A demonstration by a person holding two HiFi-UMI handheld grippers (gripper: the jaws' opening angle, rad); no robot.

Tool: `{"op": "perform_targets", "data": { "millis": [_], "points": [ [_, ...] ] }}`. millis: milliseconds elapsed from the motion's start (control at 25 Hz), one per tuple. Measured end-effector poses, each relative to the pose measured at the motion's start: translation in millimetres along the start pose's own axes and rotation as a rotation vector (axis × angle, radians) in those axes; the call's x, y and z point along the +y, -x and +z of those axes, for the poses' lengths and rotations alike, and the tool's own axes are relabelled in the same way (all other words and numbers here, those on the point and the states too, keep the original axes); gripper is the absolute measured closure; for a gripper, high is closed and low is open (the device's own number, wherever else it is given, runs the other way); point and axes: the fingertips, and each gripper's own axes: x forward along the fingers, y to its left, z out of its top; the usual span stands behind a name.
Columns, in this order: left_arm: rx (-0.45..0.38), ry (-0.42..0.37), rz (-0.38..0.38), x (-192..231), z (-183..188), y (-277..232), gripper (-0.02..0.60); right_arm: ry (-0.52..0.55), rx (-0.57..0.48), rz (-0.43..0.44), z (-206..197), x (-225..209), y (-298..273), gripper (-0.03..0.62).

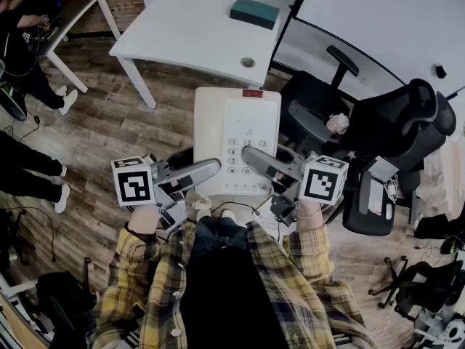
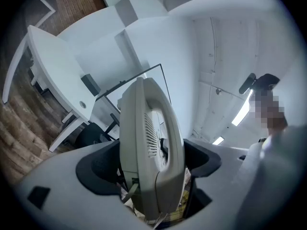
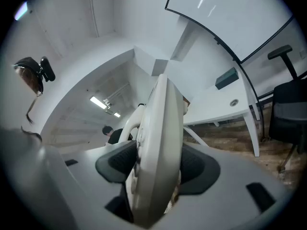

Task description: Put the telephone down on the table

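Looks down on a wooden floor (image 1: 109,126), with a white table (image 1: 189,35) ahead and well apart from the load. Leaves most of the tabletop bare, with the near edge and front-left corner unobstructed and open floor in front of that edge. Crowds the right side with black office chairs (image 1: 396,118), near the right gripper (image 1: 254,157).

Carries the telephone (image 1: 236,140) in the air, off the table, keypad face up, far end toward the table and near end over the plaid shirt (image 1: 290,267). Grips it at the near end from both sides: with the left gripper (image 1: 211,169) at the near-left corner, and with the right gripper at the near-right edge beside the keypad.

Along the left jaws, shows the telephone (image 2: 151,152) edge-on between the dark pads (image 2: 98,169), set wide and bearing on both faces. Along the right jaws, shows the telephone (image 3: 158,152) likewise edge-on, clamped between the pads (image 3: 199,169).

On the tabletop, shows only a teal box (image 1: 254,11) at the far edge and a round cable hole (image 1: 248,62) near the front-right edge.
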Motion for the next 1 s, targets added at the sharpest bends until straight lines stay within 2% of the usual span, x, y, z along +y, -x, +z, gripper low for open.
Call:
{"op": "perform_targets", "data": {
  "millis": [640,1000],
  "points": [
    [-0.028,0.012,-0.002,4,-5,-8,0.193,0.011,0.01,-0.001,0,-8,5,0.339],
    [-0.035,0.002,0.037,-1,-15,-19,0.193,0.013,0.019,0.035,0,-14,19,0.339]
  ]
}}
